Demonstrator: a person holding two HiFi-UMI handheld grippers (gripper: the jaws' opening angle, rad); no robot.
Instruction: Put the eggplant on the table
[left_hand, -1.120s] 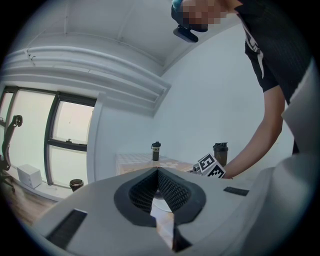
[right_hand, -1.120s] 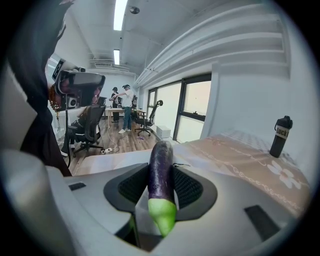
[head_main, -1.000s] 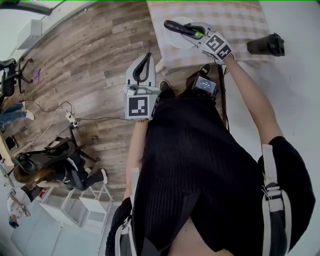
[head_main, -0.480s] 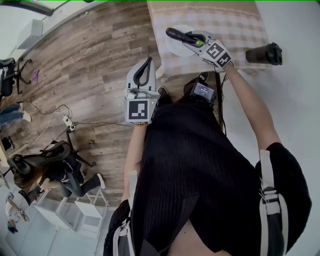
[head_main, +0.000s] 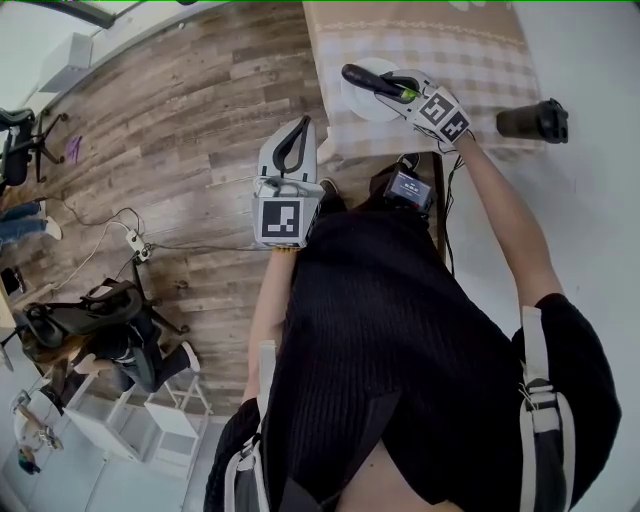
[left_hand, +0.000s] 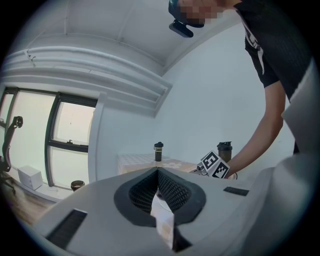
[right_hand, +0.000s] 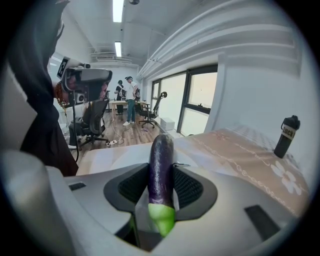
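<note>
A dark purple eggplant (head_main: 360, 76) with a green stem end sticks out of my right gripper (head_main: 392, 82), which is shut on it. It hangs over a white plate (head_main: 362, 103) at the near left part of the table with the checked cloth (head_main: 450, 45). In the right gripper view the eggplant (right_hand: 161, 150) stands lengthwise between the pads of the right gripper (right_hand: 160, 172), stem end toward the camera. My left gripper (head_main: 299, 128) is shut and empty, held over the wooden floor left of the table. In its own view the left gripper (left_hand: 158, 171) has its pads meeting at the tips.
A black bottle (head_main: 533, 120) stands at the table's right edge, and a second bottle (right_hand: 286, 136) stands farther back on the cloth. Office chairs (head_main: 85, 315), cables and people (right_hand: 129, 97) fill the wooden floor on the left. A white wall runs along the right.
The head camera has shifted slightly. Both grippers keep their places, and the eggplant stays held over the plate.
</note>
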